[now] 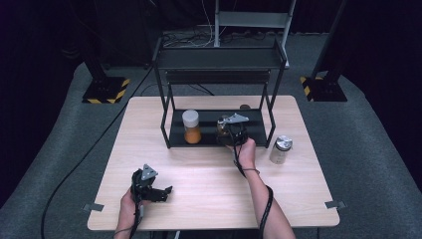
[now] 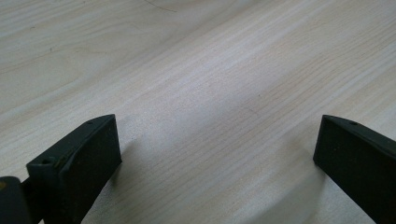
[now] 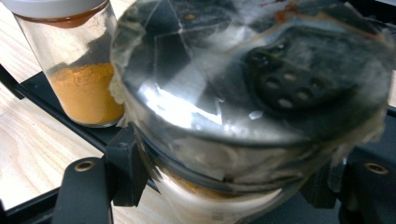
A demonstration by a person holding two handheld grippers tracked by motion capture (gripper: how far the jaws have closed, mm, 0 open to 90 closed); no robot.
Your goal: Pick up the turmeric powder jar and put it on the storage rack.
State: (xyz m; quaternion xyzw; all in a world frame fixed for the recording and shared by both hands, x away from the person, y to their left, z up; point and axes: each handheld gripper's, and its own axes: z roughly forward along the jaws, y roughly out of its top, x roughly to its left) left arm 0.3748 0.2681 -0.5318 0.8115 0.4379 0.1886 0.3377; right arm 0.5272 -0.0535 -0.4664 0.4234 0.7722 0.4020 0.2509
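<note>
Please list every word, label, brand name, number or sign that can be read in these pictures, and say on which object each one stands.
None can be read.
The shaker jar clamped in the right gripper has a clear lid with holes, no print showing.
The orange powder jar on the black rack shows no label.
The metal-capped jar on the table is too small to tell.
The yellow-black stripes on a stand foot carry no words.

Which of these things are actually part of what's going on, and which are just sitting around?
In use: right gripper, shaker jar clamped in it, black rack, orange spice jar on the rack.
Sitting around: silver-lidded jar on the table, left gripper, open.
</note>
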